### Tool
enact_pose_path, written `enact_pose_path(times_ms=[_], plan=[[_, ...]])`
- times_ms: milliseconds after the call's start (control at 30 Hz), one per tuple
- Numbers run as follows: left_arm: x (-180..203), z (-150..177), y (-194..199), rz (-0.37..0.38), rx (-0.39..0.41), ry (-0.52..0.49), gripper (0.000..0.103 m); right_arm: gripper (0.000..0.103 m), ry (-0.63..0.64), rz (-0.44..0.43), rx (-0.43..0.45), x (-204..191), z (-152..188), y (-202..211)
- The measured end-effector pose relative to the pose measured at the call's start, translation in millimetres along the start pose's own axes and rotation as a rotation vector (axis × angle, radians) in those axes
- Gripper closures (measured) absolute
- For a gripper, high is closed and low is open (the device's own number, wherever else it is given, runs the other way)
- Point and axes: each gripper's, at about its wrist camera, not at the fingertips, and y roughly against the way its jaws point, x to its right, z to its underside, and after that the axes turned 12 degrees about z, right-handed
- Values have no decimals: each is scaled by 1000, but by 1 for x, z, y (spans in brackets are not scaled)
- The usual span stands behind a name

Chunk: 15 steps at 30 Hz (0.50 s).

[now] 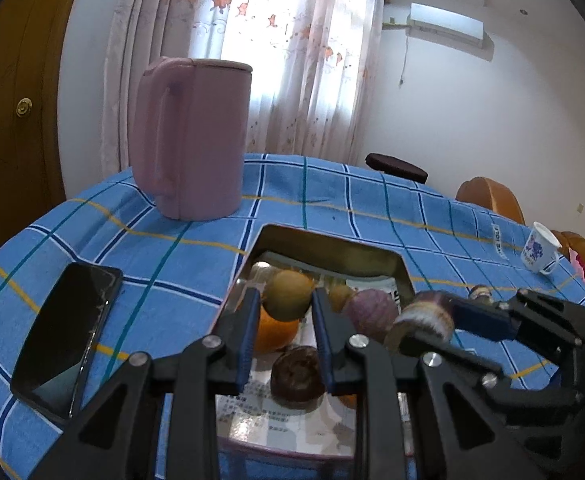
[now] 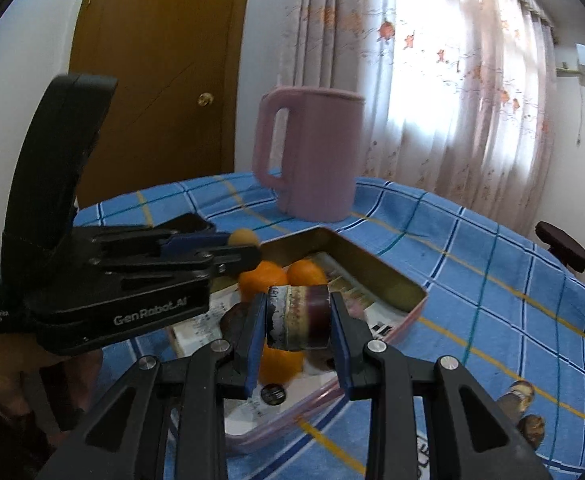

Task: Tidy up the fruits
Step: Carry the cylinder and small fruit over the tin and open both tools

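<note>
Two fruits are in my grip, both over the tin (image 2: 388,280) on the bench (image 1: 196,264). My left hand-held gripper (image 1: 286,308) is clamped on a yellow-green fruit (image 1: 288,295); my right hand-held gripper (image 2: 298,320) is clamped on a purple, banded fruit (image 2: 297,317). Oranges (image 2: 262,278) and a dark round fruit (image 1: 297,376) already lie in the tin. I judge this the placing step. Next I need to lower each fruit into a free spot, then part the jaws gently so nothing rolls or bumps the oranges.
</note>
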Motion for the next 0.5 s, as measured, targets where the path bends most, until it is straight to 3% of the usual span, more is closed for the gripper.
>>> enact_pose_path(times_ms=[500], plan=[[-6,11,-7,-19,-55,-2,75,71,26,-69,-92,-8,8,-13]])
